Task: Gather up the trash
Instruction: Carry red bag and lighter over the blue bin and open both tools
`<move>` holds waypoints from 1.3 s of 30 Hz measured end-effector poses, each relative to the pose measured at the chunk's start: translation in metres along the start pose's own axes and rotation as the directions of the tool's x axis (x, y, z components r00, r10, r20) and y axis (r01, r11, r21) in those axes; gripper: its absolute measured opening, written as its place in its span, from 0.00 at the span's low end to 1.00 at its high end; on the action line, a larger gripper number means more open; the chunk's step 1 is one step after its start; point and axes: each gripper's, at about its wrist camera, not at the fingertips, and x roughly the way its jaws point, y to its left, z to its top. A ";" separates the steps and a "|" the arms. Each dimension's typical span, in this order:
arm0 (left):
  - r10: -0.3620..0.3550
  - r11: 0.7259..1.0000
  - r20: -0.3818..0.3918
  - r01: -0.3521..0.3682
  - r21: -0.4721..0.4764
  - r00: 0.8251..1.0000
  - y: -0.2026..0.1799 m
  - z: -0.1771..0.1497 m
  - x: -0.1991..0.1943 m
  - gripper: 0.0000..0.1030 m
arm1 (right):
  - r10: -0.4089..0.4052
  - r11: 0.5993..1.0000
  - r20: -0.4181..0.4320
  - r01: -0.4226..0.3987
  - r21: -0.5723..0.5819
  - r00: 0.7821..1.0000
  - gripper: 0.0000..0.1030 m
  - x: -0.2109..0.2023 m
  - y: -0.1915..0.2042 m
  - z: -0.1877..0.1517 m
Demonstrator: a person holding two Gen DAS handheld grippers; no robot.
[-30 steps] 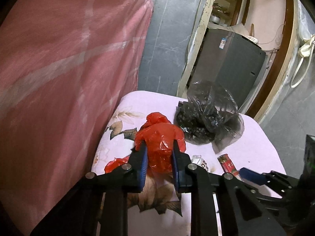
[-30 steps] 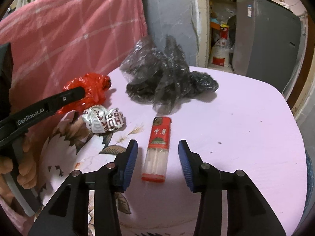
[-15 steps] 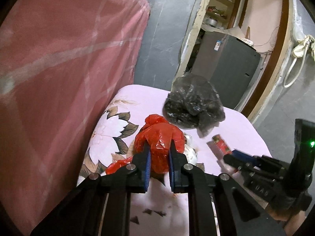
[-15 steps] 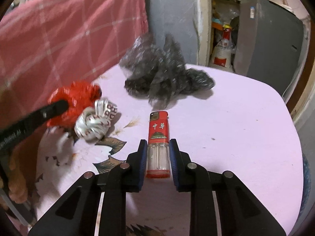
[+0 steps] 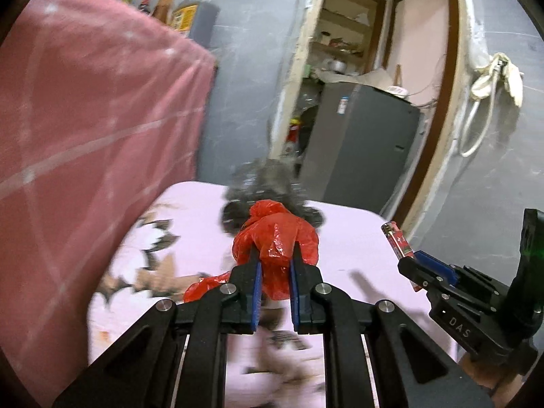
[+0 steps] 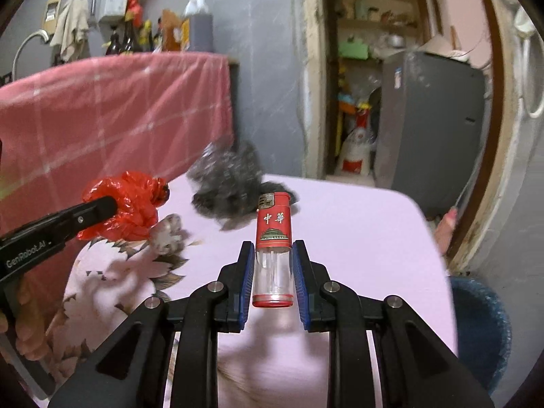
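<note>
A crumpled red plastic bag [image 5: 275, 234] hangs above the table, my left gripper [image 5: 274, 261] shut on it, its blue pads squeezing the bag's lower part. The right wrist view shows the same red bag [image 6: 132, 204] at the left, held off the cloth. My right gripper [image 6: 272, 255] is shut on a red and clear lighter [image 6: 273, 224], gripping its clear half, red end pointing away. From the left wrist, the lighter [image 5: 397, 238] sticks up out of the right gripper [image 5: 418, 265]. A black plastic bag [image 6: 231, 183] and a crumpled silver wrapper [image 6: 168, 234] lie on the table.
The table [image 6: 357, 238] has a pink cloth with a flower print on its left part. A pink checked cover [image 5: 85, 136] rises along the left side. A grey cabinet [image 5: 367, 142] stands behind by a doorway. A blue bin [image 6: 482, 333] sits low at the table's right.
The right jaws closed on the lighter and raised it off the cloth. The left gripper squeezed tighter on the red bag and lifted it. Both views now look higher into the room.
</note>
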 end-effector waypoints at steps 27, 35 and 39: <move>-0.222 0.955 -0.138 0.244 0.170 0.965 -0.232 -0.043 0.100 0.11 | -0.309 0.923 0.058 0.284 0.260 0.949 0.20 -0.091 -0.215 -0.057; -0.234 0.939 -0.247 0.284 0.194 0.940 -0.267 -0.065 0.137 0.11 | -0.290 0.905 -0.017 0.280 0.320 0.957 0.20 -0.086 -0.250 -0.085; -0.221 0.938 -0.292 0.284 0.197 0.931 -0.275 -0.074 0.150 0.11 | -0.264 0.897 -0.058 0.267 0.353 0.963 0.20 -0.082 -0.262 -0.095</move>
